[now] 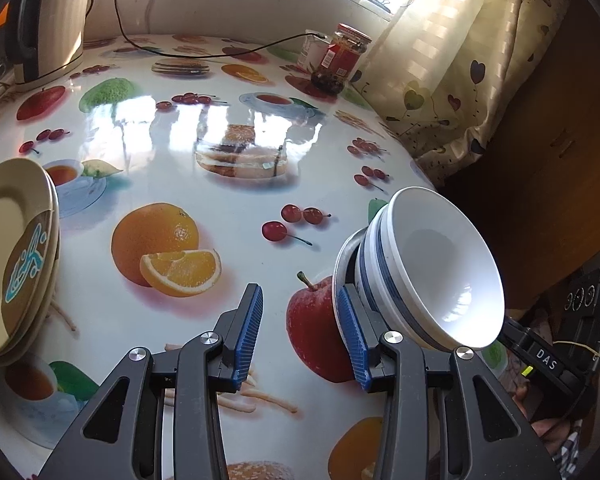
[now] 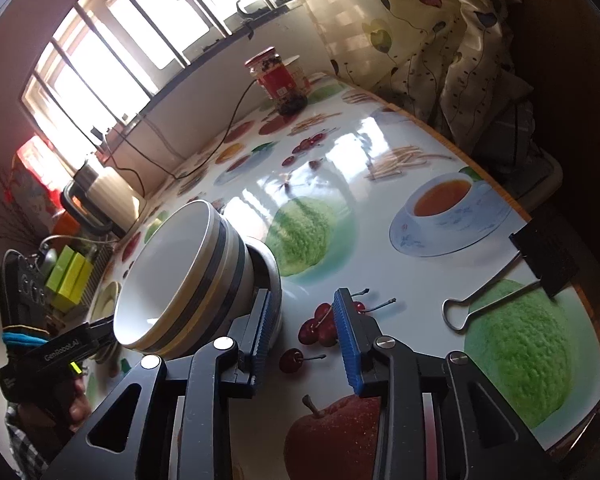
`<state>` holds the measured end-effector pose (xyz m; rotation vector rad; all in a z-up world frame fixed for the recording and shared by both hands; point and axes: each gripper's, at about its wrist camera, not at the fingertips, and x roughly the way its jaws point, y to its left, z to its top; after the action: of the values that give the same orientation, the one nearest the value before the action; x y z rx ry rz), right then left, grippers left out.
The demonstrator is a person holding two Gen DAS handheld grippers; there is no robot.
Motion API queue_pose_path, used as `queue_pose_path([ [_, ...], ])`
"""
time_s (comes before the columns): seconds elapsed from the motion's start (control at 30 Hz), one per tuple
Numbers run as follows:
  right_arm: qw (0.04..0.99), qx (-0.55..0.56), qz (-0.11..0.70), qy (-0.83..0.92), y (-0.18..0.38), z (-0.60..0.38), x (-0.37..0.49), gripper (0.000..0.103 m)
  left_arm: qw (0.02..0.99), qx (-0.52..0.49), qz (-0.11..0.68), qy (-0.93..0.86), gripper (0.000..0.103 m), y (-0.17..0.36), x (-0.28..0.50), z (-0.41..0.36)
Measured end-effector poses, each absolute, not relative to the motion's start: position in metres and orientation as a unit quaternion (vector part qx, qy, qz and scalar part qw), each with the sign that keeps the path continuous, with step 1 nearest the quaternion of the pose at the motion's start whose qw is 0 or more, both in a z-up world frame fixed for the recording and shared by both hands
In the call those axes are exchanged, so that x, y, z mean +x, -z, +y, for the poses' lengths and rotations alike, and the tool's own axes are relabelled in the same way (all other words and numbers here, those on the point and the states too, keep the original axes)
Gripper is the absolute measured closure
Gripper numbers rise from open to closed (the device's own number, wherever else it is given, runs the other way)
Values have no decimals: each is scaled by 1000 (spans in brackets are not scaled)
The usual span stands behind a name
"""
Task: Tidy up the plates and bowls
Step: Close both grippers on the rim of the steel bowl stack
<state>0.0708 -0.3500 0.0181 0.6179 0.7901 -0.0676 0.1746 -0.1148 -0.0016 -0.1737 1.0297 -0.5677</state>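
Blue ribbed pads of the left gripper [image 1: 306, 332] fill the bottom of the left wrist view, jaws apart with only the printed apple on the tablecloth [image 1: 228, 128] between them. Just beside its right pad stands a stack of white bowls [image 1: 440, 272] with dark blue bands, nested and sitting on a small grey plate [image 1: 342, 280]; whether the pad touches the plate rim cannot be told. At the left edge of this view lies a stack of beige plates [image 1: 16, 256] with a brown and teal patch, which the right wrist view shows only as a sliver behind the bowls. A kettle [image 1: 48, 28] stands far back left, a red-lidded jar [image 1: 340, 58] far back right, a black cable [image 1: 204, 54] running between them.

Right wrist view: right gripper [image 2: 306, 336] also has jaws apart, nothing clamped, printed cherries showing in the gap. Same bowl stack [image 2: 188, 276] sits just beside its left pad, on the plate [image 2: 274, 280]. Only this view shows a black binder clip [image 2: 512, 280] on the table edge at right, and the barred window [image 2: 140, 44]. Each view catches the other gripper's black body behind the bowls.
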Motion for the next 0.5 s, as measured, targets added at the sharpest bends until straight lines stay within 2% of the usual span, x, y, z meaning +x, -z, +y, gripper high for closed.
queue_pose_path([
  [0.23, 871, 310, 381, 9, -13, -347, 77, 79, 818, -94, 493, 281, 62, 6, 179, -116],
  [0.5, 864, 330, 382, -8, -9, -350, 82, 84, 807, -107, 499, 297, 68, 11, 183, -117],
])
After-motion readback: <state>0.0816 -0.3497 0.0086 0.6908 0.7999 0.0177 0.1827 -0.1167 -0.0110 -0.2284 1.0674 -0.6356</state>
